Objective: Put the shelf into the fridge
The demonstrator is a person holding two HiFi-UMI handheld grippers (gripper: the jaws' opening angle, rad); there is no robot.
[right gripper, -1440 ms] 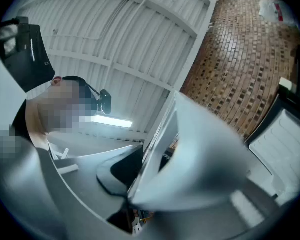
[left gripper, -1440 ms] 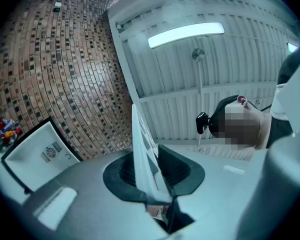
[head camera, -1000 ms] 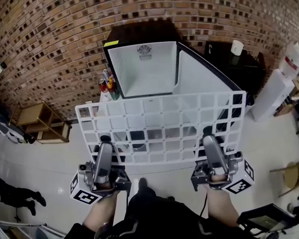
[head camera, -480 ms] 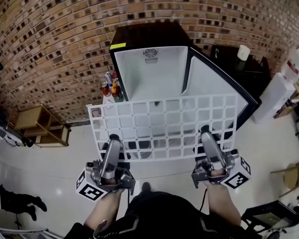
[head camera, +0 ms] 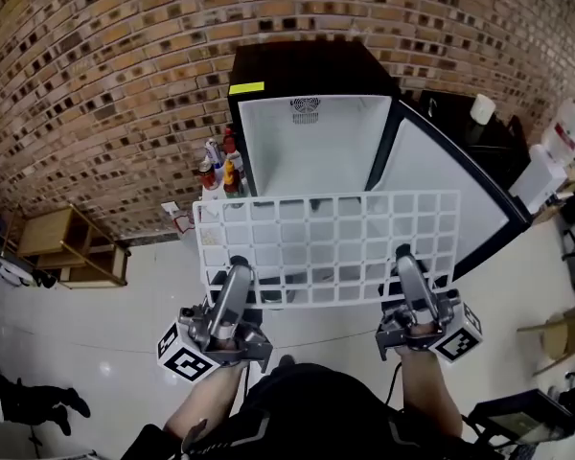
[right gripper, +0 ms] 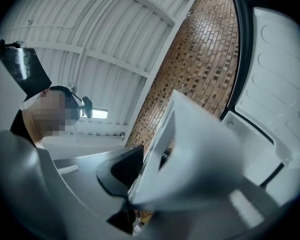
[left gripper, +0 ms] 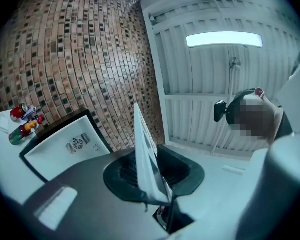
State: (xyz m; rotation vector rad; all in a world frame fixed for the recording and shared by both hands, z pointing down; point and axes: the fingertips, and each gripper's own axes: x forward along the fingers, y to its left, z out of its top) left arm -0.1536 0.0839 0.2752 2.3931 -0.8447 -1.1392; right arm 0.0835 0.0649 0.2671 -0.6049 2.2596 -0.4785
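A white grid shelf (head camera: 326, 247) hangs level in front of me, held by its near edge. My left gripper (head camera: 238, 274) is shut on its left part and my right gripper (head camera: 403, 261) on its right part. Beyond it stands the black fridge (head camera: 307, 65) with a bare white inside and its door (head camera: 450, 185) swung open to the right. The shelf's far edge overlaps the bottom of the fridge opening. In the left gripper view the shelf (left gripper: 146, 154) shows edge-on between the jaws of the left gripper (left gripper: 152, 186). In the right gripper view the shelf (right gripper: 200, 159) is a blurred slab in the right gripper (right gripper: 137, 184).
Bottles and cans (head camera: 220, 166) stand just left of the fridge. A low wooden rack (head camera: 67, 247) sits by the brick wall at far left. A black table (head camera: 460, 123) with a white roll and white canisters (head camera: 556, 147) lie to the right.
Both grippers and the shelf have moved toward the fridge, which now shows larger and lower. The shelf's tilt to the left has levelled out. Both grips are unchanged.
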